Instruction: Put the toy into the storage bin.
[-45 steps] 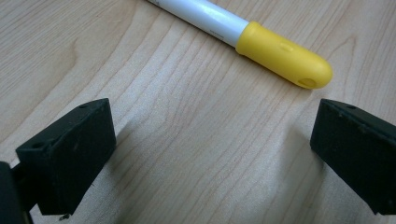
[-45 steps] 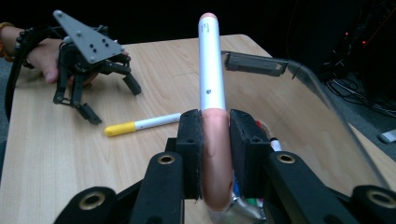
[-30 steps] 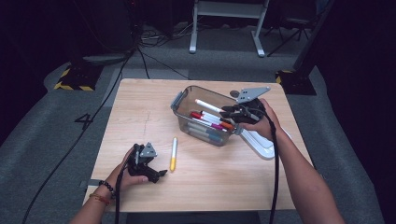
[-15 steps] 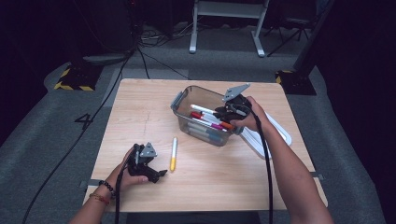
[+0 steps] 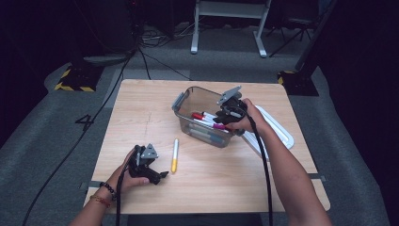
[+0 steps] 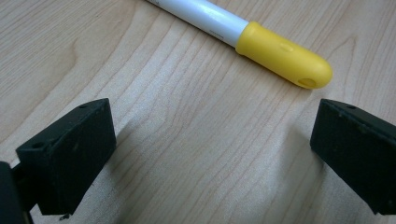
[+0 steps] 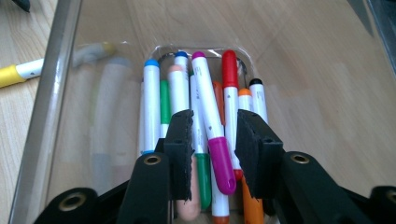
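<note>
**Markers in the clear bin, one left out on the table**

A pale wooden table (image 5: pixel 141 113) stands on grey carpet in a dark room, with a figure "4" marked on the floor to its left and yellow-and-black hazard tape farther back.

Nearest the person, the left gripper (image 5: pixel 157 175) rests low over the wood, its jaws wide apart with nothing between them. Just beyond its tips lies the yellow-capped marker (image 5: pixel 174 155), flat on the table, its long axis running toward and away from the person with the yellow cap at the near end. In the left gripper view the cap (image 6: pixel 285 55) sits just ahead of the open jaws. No lettering on its white barrel can be read.

Farther on, the right gripper (image 7: pixel 215 140) reaches down into the clear plastic bin (image 5: pixel 184 99). Its jaws have just been opening and stand slightly apart, with the magenta-capped marker (image 7: pixel 215 140) lying loose between them on top of the other markers (image 7: pixel 152 107), which run lengthwise along the bin. Small print on the barrels is too fine to read.

Beside the bin, to the right, lies its white lid (image 5: pixel 282 134).
</note>
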Demonstrator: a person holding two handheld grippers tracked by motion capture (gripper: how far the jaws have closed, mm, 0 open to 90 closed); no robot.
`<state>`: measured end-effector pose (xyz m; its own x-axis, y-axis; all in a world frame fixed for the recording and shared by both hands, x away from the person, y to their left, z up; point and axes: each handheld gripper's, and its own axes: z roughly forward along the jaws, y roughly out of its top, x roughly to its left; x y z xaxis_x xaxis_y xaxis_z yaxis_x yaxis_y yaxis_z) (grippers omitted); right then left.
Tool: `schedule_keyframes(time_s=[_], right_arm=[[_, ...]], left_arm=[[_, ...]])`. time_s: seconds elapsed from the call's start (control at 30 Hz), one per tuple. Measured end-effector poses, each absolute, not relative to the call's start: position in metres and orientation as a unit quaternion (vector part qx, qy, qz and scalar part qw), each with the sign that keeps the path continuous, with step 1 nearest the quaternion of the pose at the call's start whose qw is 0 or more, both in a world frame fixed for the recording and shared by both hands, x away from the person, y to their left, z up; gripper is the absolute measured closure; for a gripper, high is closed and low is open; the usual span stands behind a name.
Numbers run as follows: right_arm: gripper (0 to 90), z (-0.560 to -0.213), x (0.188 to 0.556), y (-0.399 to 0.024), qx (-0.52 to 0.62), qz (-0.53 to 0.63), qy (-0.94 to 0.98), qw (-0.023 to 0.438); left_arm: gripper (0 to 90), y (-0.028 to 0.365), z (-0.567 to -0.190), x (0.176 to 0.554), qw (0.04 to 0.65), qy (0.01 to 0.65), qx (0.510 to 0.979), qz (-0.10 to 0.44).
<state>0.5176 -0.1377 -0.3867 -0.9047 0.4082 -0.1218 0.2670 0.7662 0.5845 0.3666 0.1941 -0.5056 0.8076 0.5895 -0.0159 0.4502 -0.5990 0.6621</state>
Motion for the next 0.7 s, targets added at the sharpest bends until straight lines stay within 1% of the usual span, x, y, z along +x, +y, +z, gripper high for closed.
schedule_keyframes(time_s=[0.17,0.2,0.3,0.47,0.63,0.7], right_arm=[[65.0,-0.377,0.513,-0.148,0.195,0.328,0.917,0.119],[63.5,-0.374,0.51,-0.15,0.197,0.337,0.913,0.119],[54.8,-0.364,0.498,-0.158,0.208,0.367,0.898,0.126],[38.7,-0.352,0.468,-0.171,0.216,0.391,0.88,0.16],[31.6,-0.346,0.441,-0.189,0.228,0.421,0.86,0.174],[31.4,-0.347,0.429,-0.193,0.225,0.426,0.858,0.178]], left_arm=[[0.5,0.194,-0.506,0.367,0.339,0.293,0.888,0.103],[0.5,0.194,-0.506,0.367,0.339,0.293,0.888,0.103],[0.6,0.194,-0.506,0.367,0.339,0.293,0.888,0.103],[0.6,0.194,-0.506,0.367,0.339,0.293,0.888,0.103],[0.6,0.194,-0.506,0.367,0.339,0.293,0.888,0.103],[0.6,0.194,-0.506,0.366,0.339,0.294,0.888,0.104]])
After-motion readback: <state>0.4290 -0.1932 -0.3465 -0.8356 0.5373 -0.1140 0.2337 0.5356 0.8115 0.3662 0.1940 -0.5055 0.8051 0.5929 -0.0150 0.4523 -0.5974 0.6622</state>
